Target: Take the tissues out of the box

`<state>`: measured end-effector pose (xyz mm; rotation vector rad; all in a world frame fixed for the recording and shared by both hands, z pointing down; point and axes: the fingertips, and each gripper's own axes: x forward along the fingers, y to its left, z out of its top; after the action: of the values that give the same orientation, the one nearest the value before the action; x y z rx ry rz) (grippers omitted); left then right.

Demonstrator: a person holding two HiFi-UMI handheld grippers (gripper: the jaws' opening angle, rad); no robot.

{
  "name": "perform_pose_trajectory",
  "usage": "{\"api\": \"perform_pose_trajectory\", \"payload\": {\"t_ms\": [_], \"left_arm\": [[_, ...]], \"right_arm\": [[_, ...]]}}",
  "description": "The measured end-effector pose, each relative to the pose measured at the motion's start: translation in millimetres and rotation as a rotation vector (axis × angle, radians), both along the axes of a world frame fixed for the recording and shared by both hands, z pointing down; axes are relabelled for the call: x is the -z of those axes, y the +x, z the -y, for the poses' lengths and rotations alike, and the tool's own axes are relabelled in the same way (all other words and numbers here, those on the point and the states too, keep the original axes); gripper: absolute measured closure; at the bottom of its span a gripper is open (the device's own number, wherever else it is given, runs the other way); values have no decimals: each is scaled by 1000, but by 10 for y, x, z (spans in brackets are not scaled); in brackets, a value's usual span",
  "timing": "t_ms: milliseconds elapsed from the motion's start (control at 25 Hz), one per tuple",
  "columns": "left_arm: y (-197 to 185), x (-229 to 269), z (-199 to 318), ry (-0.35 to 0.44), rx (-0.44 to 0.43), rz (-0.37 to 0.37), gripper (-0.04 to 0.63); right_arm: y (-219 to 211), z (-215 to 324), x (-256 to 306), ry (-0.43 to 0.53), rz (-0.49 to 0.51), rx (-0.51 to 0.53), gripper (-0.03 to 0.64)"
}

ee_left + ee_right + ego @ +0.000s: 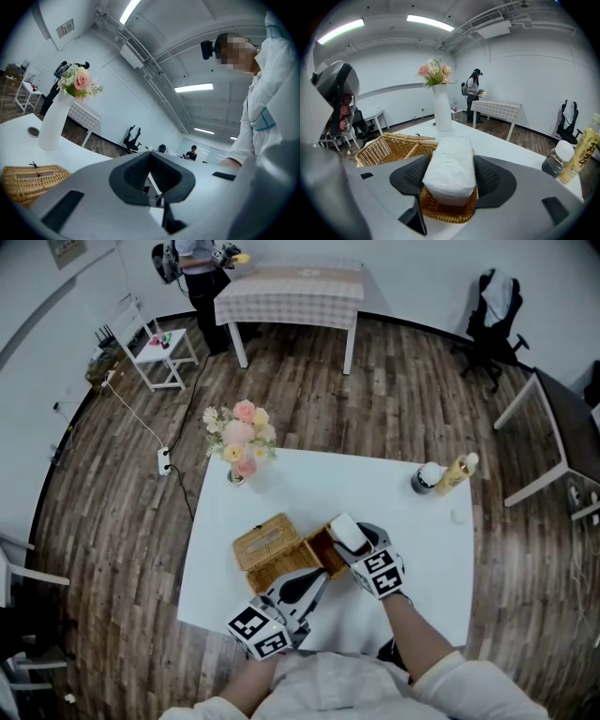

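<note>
Our right gripper (451,185) clamps the soft white tissue pack (449,154) just above the open woven wicker box (384,147) – it seemingly needs lifting clear next – while our left gripper (152,180) beside the box is closed and empty.

Woven wicker box (281,559), rough and straw-coloured. Tissue pack (449,171) in soft, finely crinkled white wrap, matt. Right gripper (449,161): matt grey plastic shell, ribbed black pads (492,176). Table (422,549) smooth and white; floor (375,399) of streaky wood planks.
</note>
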<state>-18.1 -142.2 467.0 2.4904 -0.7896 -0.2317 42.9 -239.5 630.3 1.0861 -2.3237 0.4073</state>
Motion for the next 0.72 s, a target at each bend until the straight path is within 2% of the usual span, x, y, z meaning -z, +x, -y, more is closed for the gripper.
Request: {"api": "perform_pose_trajectory", "payload": {"t_ms": [720], "left_arm": [[47, -30, 14, -7, -7, 8, 594]], "right_arm": [[18, 11, 9, 64, -17, -24, 345]]}}
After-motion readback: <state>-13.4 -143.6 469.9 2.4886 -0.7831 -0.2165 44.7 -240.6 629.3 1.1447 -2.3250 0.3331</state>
